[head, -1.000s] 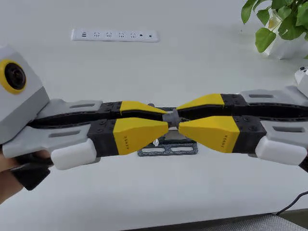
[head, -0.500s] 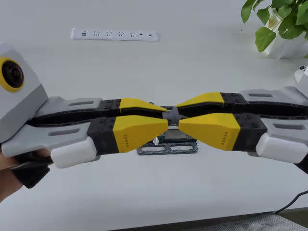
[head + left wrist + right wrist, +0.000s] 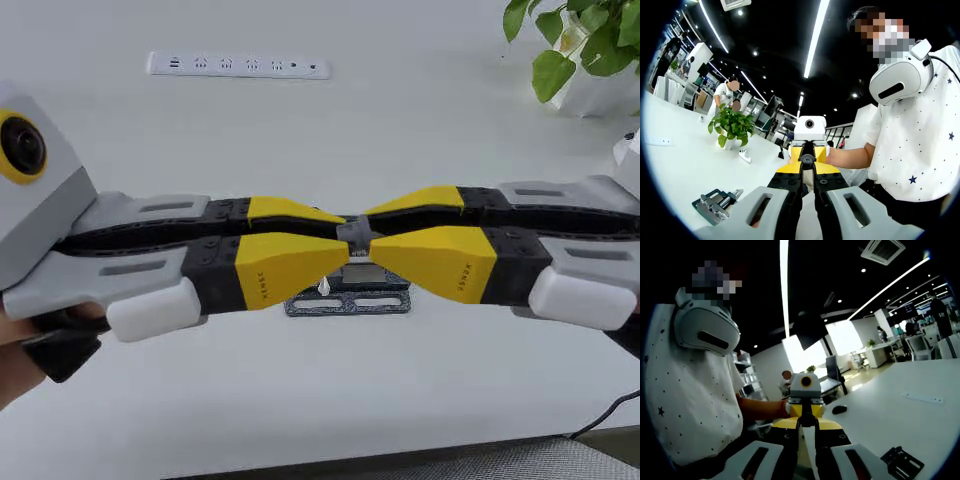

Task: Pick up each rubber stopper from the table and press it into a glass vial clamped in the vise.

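The white bench is lying broad under everything. Above it the person is holding the left gripper and right gripper nose to nose, just over the dark vise. Both pairs of jaws seem to be pressing nearly together on one small grey rubber stopper caught between the tips. A tiny pale thing at the vise's left edge may be a vial; I cannot tell. The stopper is looking light, soft and grippy to me, likelier to squash than slip. Pinching its wider top would be leaving the narrow end free.
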{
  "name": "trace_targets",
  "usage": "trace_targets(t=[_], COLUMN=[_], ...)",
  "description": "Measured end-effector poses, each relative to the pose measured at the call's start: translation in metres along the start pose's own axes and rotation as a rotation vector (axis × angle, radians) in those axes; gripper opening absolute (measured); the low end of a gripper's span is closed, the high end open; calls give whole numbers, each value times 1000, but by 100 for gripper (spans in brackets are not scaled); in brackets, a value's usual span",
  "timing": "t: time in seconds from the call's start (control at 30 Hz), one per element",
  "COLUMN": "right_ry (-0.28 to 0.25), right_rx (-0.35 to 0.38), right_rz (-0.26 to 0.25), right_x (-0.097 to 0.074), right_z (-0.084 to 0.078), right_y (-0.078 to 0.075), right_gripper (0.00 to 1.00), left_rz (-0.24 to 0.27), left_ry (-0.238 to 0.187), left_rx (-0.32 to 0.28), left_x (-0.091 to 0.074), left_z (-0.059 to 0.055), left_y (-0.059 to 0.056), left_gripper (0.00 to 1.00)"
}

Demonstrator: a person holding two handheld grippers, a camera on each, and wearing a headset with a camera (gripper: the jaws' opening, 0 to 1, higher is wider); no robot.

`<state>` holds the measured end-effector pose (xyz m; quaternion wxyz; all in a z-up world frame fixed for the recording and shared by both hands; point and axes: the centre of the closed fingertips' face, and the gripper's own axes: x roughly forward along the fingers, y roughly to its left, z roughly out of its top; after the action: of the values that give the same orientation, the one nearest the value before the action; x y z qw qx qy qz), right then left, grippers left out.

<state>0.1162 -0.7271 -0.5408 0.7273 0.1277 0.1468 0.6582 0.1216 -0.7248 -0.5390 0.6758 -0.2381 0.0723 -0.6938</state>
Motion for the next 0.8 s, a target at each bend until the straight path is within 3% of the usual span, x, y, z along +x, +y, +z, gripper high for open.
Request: trace_targets(t=[0.2, 0.8], right_ry=[26, 72], right_rx=[-29, -6], right_rz=[-12, -31], right_x=[3, 6], right_z=[-3, -14], right_y=[2, -6], right_gripper=[6, 5], left_rz=[6, 50], left_ry=[11, 32], left_rx=[1, 40], left_x=[-2, -8], left_z=[-3, -13], left_y=[2, 8], left_gripper=[4, 4])
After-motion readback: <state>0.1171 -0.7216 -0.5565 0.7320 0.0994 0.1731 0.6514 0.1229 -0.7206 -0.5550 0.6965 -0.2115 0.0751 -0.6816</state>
